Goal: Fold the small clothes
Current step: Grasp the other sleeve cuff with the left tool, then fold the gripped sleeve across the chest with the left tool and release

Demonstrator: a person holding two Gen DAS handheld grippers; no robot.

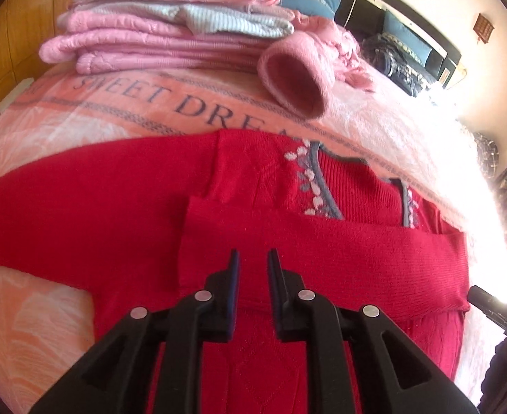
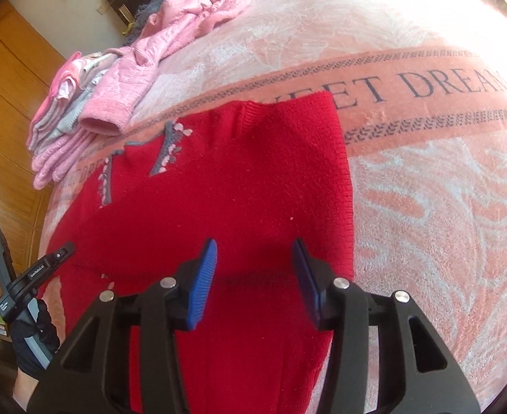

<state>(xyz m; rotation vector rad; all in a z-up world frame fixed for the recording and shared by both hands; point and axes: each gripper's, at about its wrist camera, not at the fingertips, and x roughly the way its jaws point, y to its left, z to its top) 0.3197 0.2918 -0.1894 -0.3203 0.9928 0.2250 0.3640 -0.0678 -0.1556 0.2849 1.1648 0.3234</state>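
You have 1 red sweater (image 1: 115, 214) spread on the peach blanket (image 1: 46, 327) lettered "SWEET DREAMS", and 2 grippers over it. On the sweater, 1 sleeve (image 1: 322, 252) lies folded across the body, just below the grey-trimmed neckline with its white leaf embroidery.

Your left gripper (image 1: 253, 258) hovers directly above that folded sleeve, its jaws parted by a narrow gap with nothing between them. Your right gripper (image 2: 255, 248) sits over the sweater's other side, near its straight folded edge, with the blue pads (image 2: 201, 283) spread wide and empty. In the right wrist view your gloved left hand (image 2: 32, 338) shows at the lower left, around the other tool's handle.

Beyond the sweater, at the blanket's far edge, 1 stack of folded clothes (image 1: 156, 27) stands, mostly pink with pale striped pieces. Beside it lies 1 loose pink knit garment (image 1: 305, 69), its open cuff toward the sweater, well apart from both grippers.
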